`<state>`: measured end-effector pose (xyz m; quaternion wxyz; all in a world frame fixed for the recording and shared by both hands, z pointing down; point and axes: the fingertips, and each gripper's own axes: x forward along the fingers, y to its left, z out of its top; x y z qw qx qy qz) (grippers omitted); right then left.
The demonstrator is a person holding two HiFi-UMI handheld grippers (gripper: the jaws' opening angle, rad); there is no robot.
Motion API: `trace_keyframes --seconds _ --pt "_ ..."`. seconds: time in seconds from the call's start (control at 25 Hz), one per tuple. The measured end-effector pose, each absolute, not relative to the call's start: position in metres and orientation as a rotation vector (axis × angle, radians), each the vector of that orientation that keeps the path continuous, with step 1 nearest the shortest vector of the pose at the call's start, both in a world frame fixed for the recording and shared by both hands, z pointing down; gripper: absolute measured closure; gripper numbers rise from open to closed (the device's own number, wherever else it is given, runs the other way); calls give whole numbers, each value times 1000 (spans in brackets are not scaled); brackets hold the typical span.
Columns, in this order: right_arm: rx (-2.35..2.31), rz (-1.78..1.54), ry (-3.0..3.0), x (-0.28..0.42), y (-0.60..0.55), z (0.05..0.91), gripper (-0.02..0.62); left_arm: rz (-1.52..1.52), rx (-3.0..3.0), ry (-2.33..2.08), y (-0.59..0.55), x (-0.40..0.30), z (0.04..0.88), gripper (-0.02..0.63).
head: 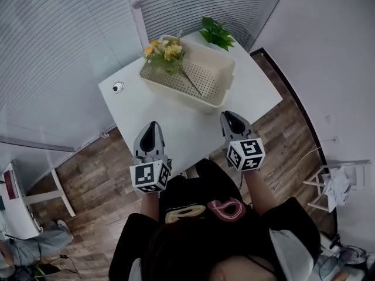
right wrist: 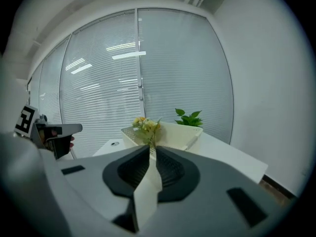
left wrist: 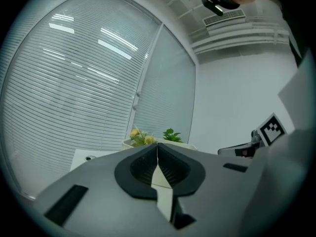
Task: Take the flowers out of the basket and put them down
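The flowers (head: 167, 52) lay inside the basket (head: 218, 96), with the blooms at its far corner and the stem running toward its middle. Both claws hung short of the basket, over the near edge of the worktop (head: 181, 130). The left claw (head: 152, 126) was clenched on nothing, and the right claw (head: 229, 117) was barely parted and empty. We judged that so narrow an opening could push the thin stem aside instead of straddling it. A bloom catching on the basket's perforated wall could also tip the light basket during the lift.
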<state>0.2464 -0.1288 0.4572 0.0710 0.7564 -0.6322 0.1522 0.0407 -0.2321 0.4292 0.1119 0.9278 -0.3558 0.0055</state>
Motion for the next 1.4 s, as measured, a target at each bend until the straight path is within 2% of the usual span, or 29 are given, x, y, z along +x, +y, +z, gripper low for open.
trace_keyframes --seconds 0.44,0.88,1.4 --pt "2082 505 -2022 293 -202 445 428 33 2610 -1271 -258 52 434 588" --pt "1843 484 -2229 305 -279 419 354 32 2484 -1503 -272 46 435 588" --pt "1426 625 -2267 267 -357 461 342 50 2354 -1701 -280 25 433 588"
